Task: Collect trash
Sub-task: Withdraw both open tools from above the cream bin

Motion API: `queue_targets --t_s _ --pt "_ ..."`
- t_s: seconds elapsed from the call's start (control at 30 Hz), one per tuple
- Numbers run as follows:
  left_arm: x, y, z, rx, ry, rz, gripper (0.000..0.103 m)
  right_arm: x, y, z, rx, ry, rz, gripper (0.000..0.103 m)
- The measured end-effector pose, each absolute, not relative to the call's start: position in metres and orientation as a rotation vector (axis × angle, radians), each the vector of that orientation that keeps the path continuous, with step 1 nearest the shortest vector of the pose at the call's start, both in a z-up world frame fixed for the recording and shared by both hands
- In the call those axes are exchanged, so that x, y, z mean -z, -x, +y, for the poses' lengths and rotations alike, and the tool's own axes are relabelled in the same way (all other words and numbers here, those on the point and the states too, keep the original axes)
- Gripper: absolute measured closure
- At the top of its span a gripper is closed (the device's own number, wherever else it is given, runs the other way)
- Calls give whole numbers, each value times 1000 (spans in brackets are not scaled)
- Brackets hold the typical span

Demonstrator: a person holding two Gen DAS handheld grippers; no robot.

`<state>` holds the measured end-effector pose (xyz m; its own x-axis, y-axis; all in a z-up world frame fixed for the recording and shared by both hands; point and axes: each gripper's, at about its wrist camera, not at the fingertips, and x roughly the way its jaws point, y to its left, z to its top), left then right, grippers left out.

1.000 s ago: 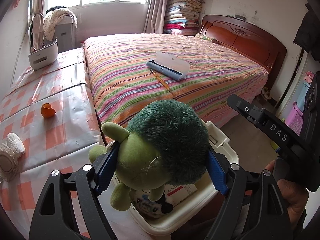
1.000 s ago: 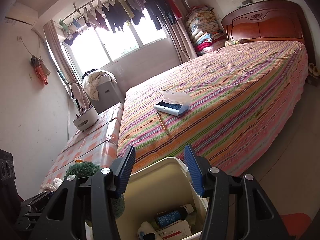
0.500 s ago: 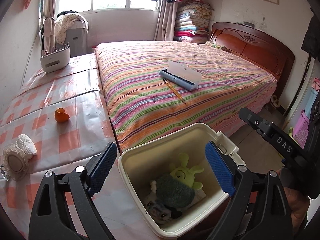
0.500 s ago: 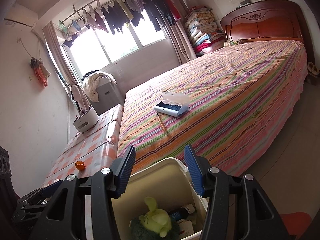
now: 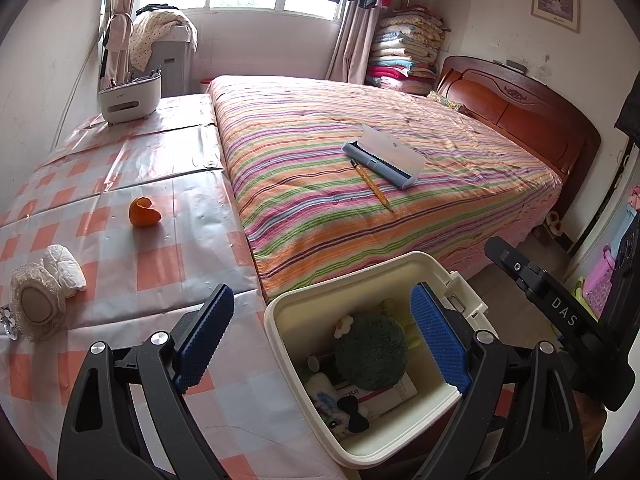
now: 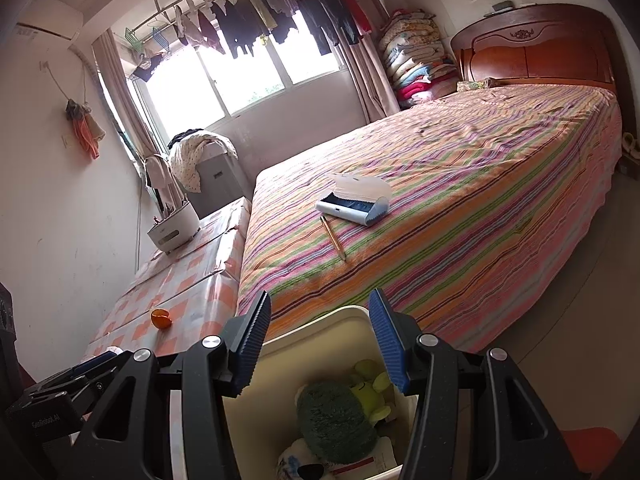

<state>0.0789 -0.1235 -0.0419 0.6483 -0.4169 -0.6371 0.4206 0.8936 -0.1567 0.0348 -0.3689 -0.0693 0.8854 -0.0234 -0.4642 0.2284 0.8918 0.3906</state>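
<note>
My left gripper (image 5: 318, 336) has its jaws spread wide with nothing between them, hanging over the near rim of the bin (image 5: 280, 344); the right gripper (image 6: 318, 340) is likewise parted and empty above the bin. Just below and between the left jaws sits the green plush toy (image 5: 370, 350), lying on boxes and other bits in the bin. The next trash looks to be ahead and left of my left jaws on the checkered surface (image 5: 120, 184): an orange peel (image 5: 144, 212) and, nearer, a crumpled white tissue (image 5: 64, 266), though it may be cloth. I'd keep the jaws wide, approach the peel from above, and close gently since it's hollow.
</note>
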Motion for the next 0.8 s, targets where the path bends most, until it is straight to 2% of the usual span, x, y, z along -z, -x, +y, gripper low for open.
queue_targets --t_s 0.37,0.47,0.8 --pt "42 -84 -106 449 19 735 14 71 -44 -356 108 -449 489 53" --pt "42 -85 -100 436 24 738 14 70 -47 -349 93 -447 490 45" --pt "48 -94 -67 377 48 763 14 68 -61 -318 28 -427 508 43"
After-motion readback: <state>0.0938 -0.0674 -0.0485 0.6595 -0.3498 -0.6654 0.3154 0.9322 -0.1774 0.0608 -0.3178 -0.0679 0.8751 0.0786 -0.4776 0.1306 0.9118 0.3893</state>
